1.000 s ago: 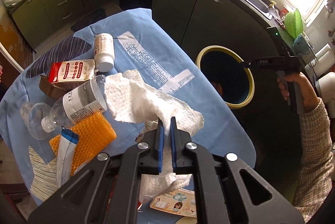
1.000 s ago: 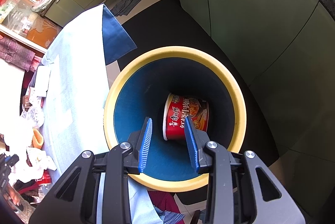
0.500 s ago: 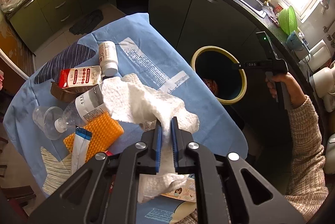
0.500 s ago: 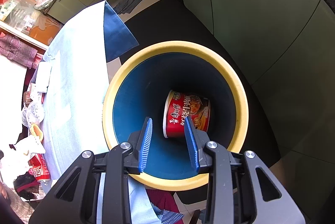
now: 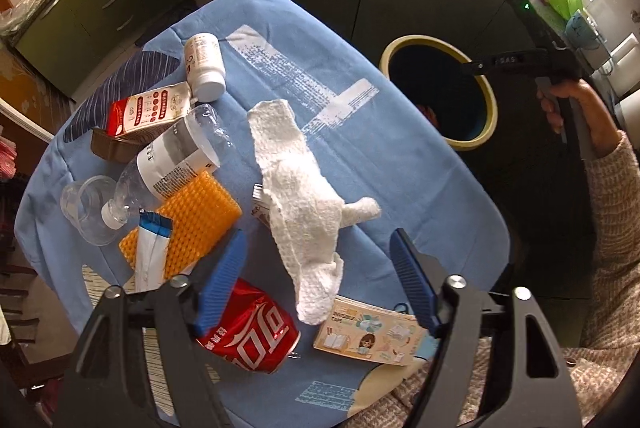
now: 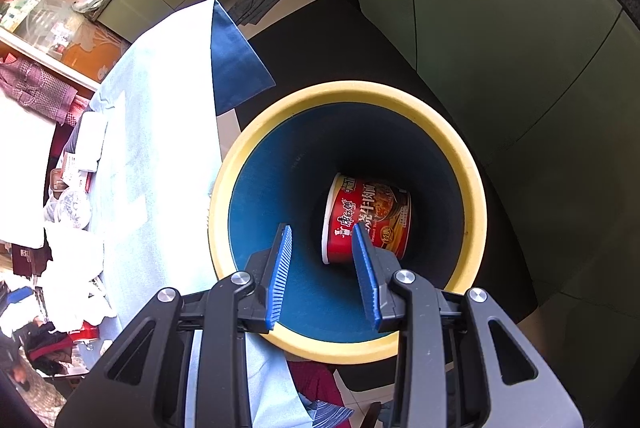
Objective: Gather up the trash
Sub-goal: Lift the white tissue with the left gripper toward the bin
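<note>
My left gripper [image 5: 316, 268] hung spread above the paper towel [image 5: 304, 204] on the table [image 5: 400, 164], can [image 5: 248, 332] beside. My right gripper [image 6: 322, 260], also spread, alone showed the noodle cup [image 6: 372, 216] inside the bin [image 6: 468, 164].

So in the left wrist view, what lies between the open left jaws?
The left gripper hangs open over the white paper towel, whose lower end falls between the jaws on the blue tablecloth; the red cola can lies by the left jaw.
</note>
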Demonstrator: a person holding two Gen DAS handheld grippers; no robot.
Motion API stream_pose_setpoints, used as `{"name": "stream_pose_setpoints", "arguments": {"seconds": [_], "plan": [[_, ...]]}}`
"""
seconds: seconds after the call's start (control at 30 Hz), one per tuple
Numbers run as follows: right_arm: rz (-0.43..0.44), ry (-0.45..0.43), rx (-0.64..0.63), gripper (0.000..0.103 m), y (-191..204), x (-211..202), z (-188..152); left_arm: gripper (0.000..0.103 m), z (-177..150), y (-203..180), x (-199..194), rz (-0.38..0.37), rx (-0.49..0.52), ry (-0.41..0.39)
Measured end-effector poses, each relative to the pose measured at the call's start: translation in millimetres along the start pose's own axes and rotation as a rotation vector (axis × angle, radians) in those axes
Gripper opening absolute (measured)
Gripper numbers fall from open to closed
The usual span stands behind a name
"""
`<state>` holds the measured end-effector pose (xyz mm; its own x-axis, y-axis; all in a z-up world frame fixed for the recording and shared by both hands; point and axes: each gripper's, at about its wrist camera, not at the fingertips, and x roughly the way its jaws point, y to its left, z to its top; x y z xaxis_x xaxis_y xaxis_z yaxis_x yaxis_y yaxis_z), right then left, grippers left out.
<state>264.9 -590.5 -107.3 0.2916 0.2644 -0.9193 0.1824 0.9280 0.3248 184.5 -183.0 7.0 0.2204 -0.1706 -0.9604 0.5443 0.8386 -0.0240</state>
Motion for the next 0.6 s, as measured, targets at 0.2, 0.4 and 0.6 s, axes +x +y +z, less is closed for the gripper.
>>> {"name": "stream_pose_setpoints", "arguments": {"seconds": [0.2, 0.4, 0.6], "plan": [[0.001, 0.007, 0.002, 0.033, -1.9, 1.6, -0.5, 0.058, -12.3, -5.5, 29.0, -0.045, 0.005, 0.110], [0.012, 0.003, -0.003, 0.033, -2.5, 0.0, -0.5, 0.003, -23.7, -4.4, 47.6, -0.047, 0.005, 0.161], [0.014, -0.005, 0.005, 0.033, -6.9, -3.6, 1.3, 0.002, -7.2, -7.2, -29.7, -0.125, 0.014, -0.020]]}}
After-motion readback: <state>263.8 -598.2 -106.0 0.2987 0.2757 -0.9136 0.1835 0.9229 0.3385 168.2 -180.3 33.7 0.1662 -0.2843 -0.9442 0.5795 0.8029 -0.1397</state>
